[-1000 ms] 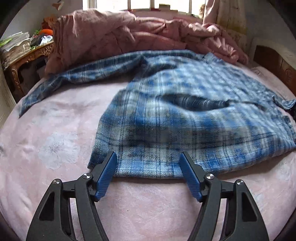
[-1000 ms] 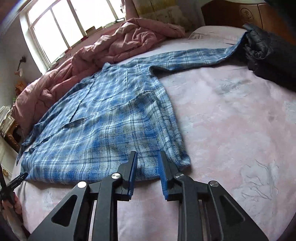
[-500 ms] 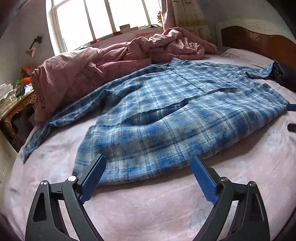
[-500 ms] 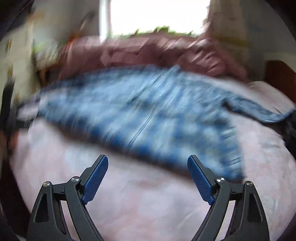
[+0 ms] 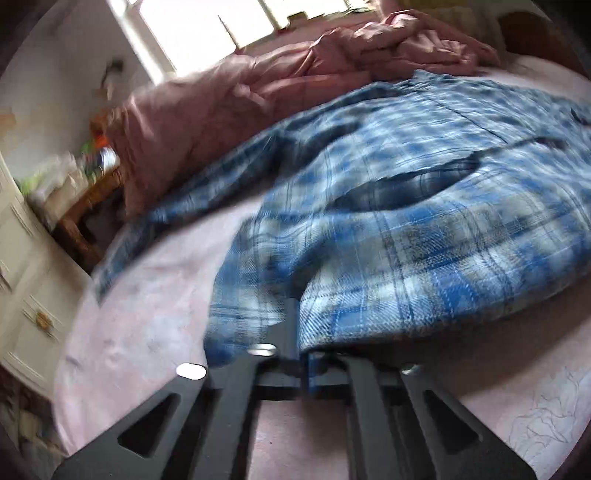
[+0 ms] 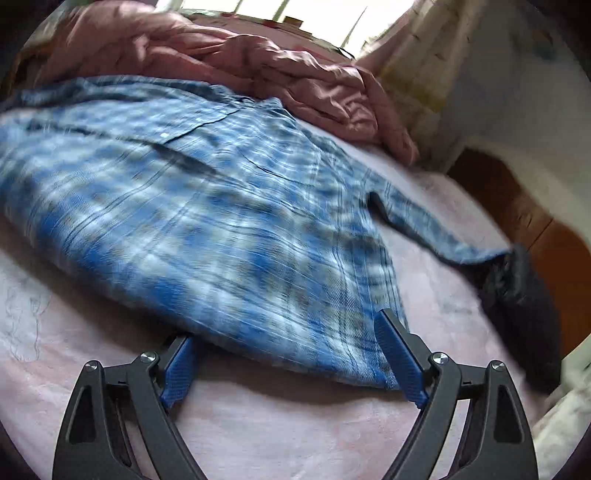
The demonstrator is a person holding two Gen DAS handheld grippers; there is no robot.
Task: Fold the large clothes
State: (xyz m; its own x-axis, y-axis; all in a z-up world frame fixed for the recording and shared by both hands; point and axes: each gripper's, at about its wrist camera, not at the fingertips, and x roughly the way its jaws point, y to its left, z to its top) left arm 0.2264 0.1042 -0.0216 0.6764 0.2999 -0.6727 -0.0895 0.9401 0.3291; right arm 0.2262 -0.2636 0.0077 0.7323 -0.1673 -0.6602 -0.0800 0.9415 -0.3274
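The blue plaid shirt [image 5: 406,206] lies spread front-up across my pink bed sheet [image 5: 147,317], collar end toward the window and hem toward me, with one sleeve [image 5: 177,218] stretched out to the left edge of the bed and the other sleeve [image 6: 436,225] running off to the right, its cuff ending against a dark garment [image 6: 517,291] heaped near the wooden headboard [image 6: 517,206]. My left tool [image 5: 301,354] has its jaws pressed together on the hem near the shirt's left corner, and the cloth bunches up and drapes over the tips, so only a sliver of blue pad shows under the fabric. My right tool [image 6: 291,354] sits at the hem by the right corner with its jaws closing; the near edge of the shirt lies between the two blue pads [image 6: 399,354], but they stand well apart and do not yet press it. Beyond the shirt a rumpled pink quilt [image 6: 221,48] is piled along the far side of the bed under the bright window [image 5: 207,26]. To the left, past the bed, stand a cluttered wooden side table [image 5: 88,192] and a white cabinet [image 5: 26,280]. Both views are blurred.
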